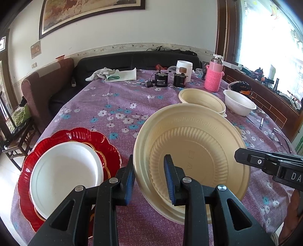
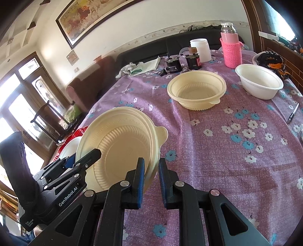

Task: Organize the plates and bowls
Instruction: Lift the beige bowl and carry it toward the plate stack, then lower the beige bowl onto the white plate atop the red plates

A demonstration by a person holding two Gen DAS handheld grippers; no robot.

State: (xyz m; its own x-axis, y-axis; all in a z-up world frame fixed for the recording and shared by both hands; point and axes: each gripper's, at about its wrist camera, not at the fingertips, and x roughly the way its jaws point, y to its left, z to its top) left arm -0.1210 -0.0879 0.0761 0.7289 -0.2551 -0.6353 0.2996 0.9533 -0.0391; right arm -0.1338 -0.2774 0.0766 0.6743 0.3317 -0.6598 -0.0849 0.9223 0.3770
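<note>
Purple flowered cloth covers the table (image 1: 121, 98), which fills both wrist views and runs back to a dark sofa (image 1: 132, 60) under a framed painting (image 1: 90, 13) on a pale wall. Nearest the cameras, a cream bowl (image 1: 191, 151) is held tilted above the cloth between the two tools. The left gripper (image 1: 150, 177) has its blue-padded jaws closed on the bowl's near left rim, one finger inside the bowl and one outside. The right gripper (image 2: 151, 181) grips the opposite rim the same way, its jaws drawn close together with the thin edge pinched between the pads. From the right wrist view a small tab (image 2: 162, 132) shows on the bowl's rim, and the bowl appears to be more than one nested together. Just left of the held bowl, a white plate (image 1: 66, 176) lies on a red scalloped plate (image 1: 75, 138) near the table's left edge. Farther back, toward the right, a second cream bowl (image 2: 197, 89) sits upright on the cloth, and a white bowl (image 2: 259, 81) stands just beyond it. A pen (image 2: 292, 113) lies near the right edge. At the far end stand a pink bottle (image 2: 231, 49) in a knitted sleeve, a white jar (image 2: 200, 49), two small black containers (image 2: 173, 65) and a folded white cloth (image 1: 111, 74).
</note>
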